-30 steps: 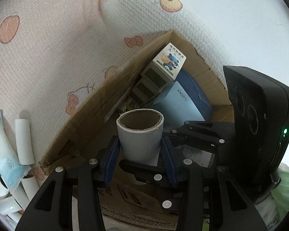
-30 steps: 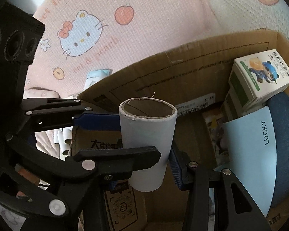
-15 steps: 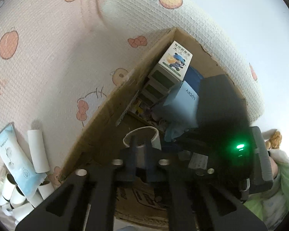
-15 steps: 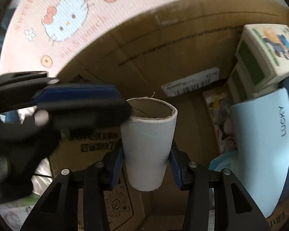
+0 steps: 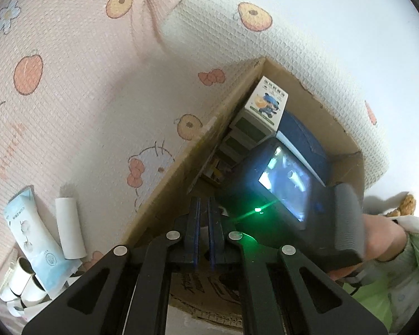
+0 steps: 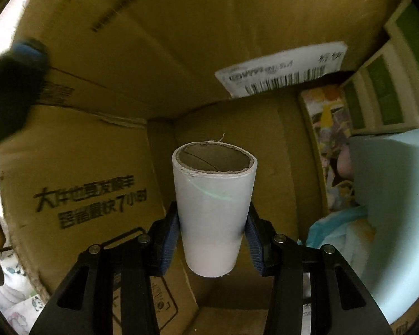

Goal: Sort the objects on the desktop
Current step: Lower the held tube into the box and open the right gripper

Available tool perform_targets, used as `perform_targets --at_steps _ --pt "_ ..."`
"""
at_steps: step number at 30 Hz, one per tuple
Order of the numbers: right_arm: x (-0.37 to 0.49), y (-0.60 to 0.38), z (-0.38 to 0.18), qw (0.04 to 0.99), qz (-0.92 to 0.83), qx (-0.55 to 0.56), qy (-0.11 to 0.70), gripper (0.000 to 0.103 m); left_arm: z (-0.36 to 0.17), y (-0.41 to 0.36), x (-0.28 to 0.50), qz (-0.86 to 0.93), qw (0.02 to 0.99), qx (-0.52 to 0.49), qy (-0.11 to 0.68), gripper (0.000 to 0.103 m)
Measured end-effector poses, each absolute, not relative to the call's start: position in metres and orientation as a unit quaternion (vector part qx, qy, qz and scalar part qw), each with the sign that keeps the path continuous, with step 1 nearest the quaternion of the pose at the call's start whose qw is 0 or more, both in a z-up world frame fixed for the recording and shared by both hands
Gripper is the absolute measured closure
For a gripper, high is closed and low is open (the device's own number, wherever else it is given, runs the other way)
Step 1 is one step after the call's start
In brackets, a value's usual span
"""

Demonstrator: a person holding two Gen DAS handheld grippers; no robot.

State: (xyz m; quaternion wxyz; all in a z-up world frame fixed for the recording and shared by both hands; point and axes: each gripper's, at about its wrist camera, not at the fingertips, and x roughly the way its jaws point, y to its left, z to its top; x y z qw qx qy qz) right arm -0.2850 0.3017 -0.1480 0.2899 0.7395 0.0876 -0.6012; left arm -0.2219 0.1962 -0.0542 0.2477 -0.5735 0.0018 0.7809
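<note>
Much of the cardboard box (image 6: 103, 150) is hidden in the left wrist view: the black body of the right gripper (image 5: 282, 189), with its small lit screen and green lamp, covers the middle of the opening, and only a hand (image 5: 377, 237) and a pale green sleeve show at the frame edge. The roll cannot be seen from this side at all. The left gripper (image 5: 203, 215) hangs over the near rim of the box with its blue-padded jaws pressed nearly together and nothing between them.

In the right wrist view the right gripper (image 6: 213, 240) has its jaws about half open and clamped on a white paper roll core (image 6: 213, 209) — a smooth pale tube with a brown, rough cardboard inner wall and a frayed rim. The roll stands upright in the jaws, inside the box, above its floor; its lower end is cut off from clear sight, so whether it touches the floor cannot be told. A dark blurred shape at upper left is too smeared to name.

The box walls are matt corrugated brown, printed with black characters, and carry a white barcode label (image 6: 282, 69). Against the right wall stand green-and-white cartons (image 5: 265, 106) and a light blue curved sheet (image 6: 391, 209), only partly in frame. Outside the box, on the waffle-textured pink printed bed cover (image 5: 83, 83), lie more white roll cores (image 5: 69, 229) and a pale blue soft packet (image 5: 28, 229).
</note>
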Motion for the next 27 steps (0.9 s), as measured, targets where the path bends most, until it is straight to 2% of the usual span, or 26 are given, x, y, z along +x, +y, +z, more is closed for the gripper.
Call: perform_targets --at_steps 7,11,20,22,27 --pt "-0.292 0.298 -0.158 0.294 -0.592 0.749 0.054 0.061 -0.061 0.188 -0.221 0.781 0.246 -0.573 -0.011 0.098" --pt "-0.29 0.293 -0.16 0.299 -0.587 0.749 0.066 0.061 -0.061 0.187 -0.22 0.783 0.24 -0.574 -0.007 0.098" --pt "-0.3 0.297 -0.161 0.292 -0.588 0.753 0.038 0.062 -0.057 0.179 -0.217 0.786 0.245 -0.568 -0.017 0.098" --pt "-0.301 0.297 -0.161 0.297 -0.583 0.756 0.031 0.071 -0.058 0.178 -0.217 0.785 0.246 -0.569 -0.019 0.098" --pt "-0.304 0.301 -0.168 0.284 -0.557 0.78 0.02 0.075 -0.063 0.18 -0.218 0.781 0.242 -0.576 -0.017 0.098"
